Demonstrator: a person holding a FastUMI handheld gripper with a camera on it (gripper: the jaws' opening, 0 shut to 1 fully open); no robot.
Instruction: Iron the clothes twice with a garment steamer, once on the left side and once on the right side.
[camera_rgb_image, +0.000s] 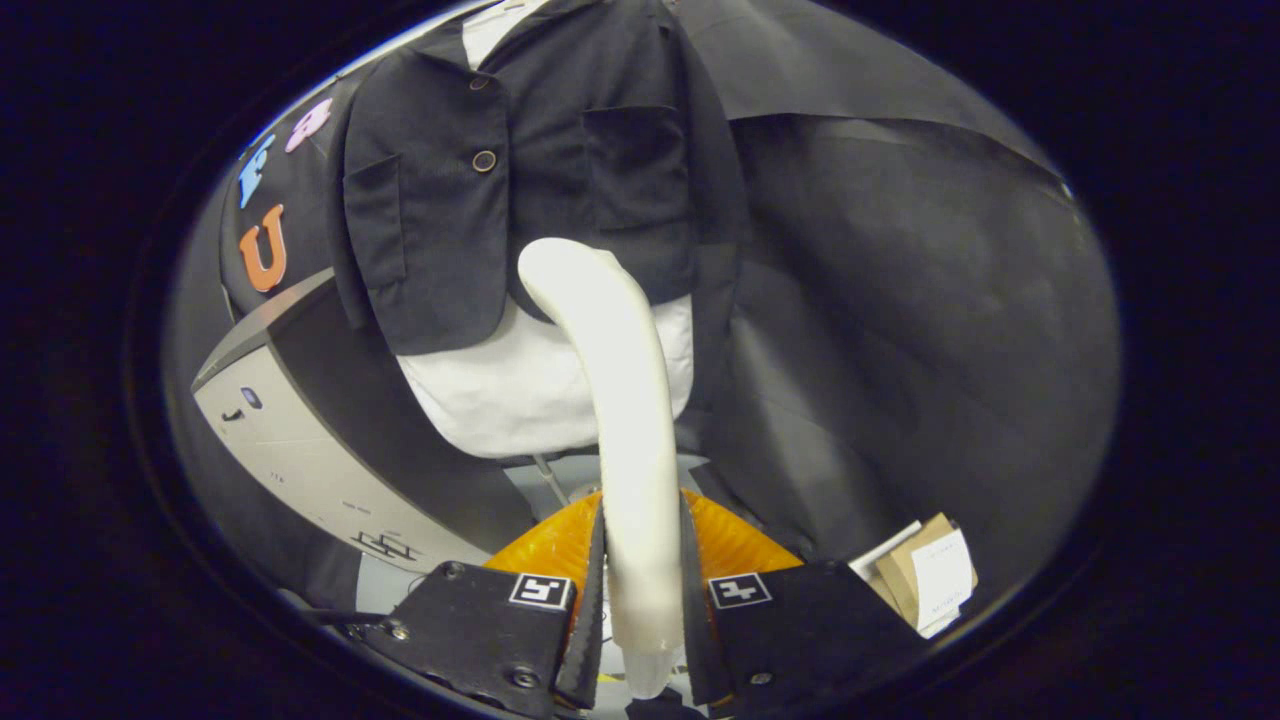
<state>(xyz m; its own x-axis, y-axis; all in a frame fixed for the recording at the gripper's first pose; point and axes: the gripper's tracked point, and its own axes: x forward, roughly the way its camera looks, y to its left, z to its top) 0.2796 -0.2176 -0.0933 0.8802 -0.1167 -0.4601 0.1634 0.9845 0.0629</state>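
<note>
The steamer (632, 420) is pinched between both fingers of the gripper (640, 590), its white handle rising ahead of them. Its curved head is seen against the lower hem of the jacket (520, 170), near the white shirt (520, 390) worn beneath. A grey table (300, 440) is seen left of the jacket.

Steamer (625, 400) clamped between my gripper's (640, 600) fingers: plain off-white. Jacket (520, 170) beyond it: dark navy-black, dark buttons, over a white shirt (510, 390). Cabinet (310, 440) ahead-left: light grey face, dark top. Brown cardboard (920, 570) ahead-right, white labels.
</note>
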